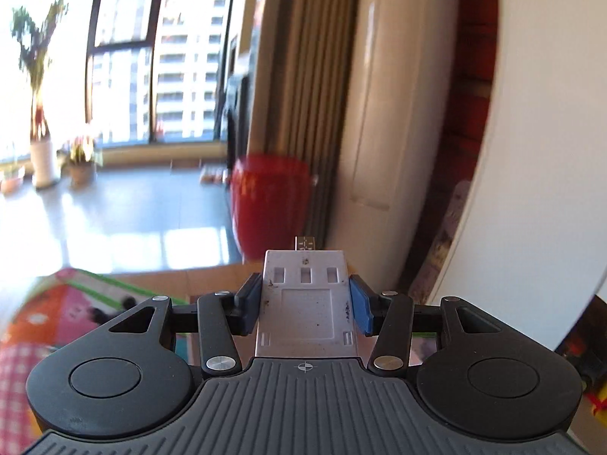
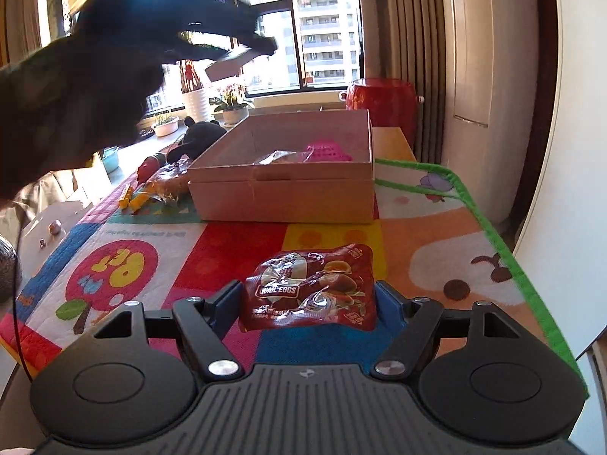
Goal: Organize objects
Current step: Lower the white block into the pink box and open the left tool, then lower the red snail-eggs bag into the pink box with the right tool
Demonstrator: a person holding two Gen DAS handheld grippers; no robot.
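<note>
My left gripper (image 1: 305, 294) is shut on a white plastic USB adapter (image 1: 306, 303) with a metal plug at its tip, held up in the air. It shows in the right wrist view (image 2: 231, 64) as a dark shape high above the table. My right gripper (image 2: 308, 295) is shut on a red packet of quail eggs (image 2: 309, 290), held just above the colourful mat (image 2: 212, 254). An open cardboard box (image 2: 280, 185) stands ahead of it and holds a pink basket (image 2: 328, 151) and a clear bag (image 2: 279, 157).
Yellow pieces (image 2: 134, 195), a crinkly wrapper (image 2: 169, 182) and a black plush toy (image 2: 197, 134) lie left of the box. A red stool (image 2: 381, 98) stands by the curtain; it also shows in the left wrist view (image 1: 271, 201). The mat's green edge (image 2: 504, 254) runs along the table's right side.
</note>
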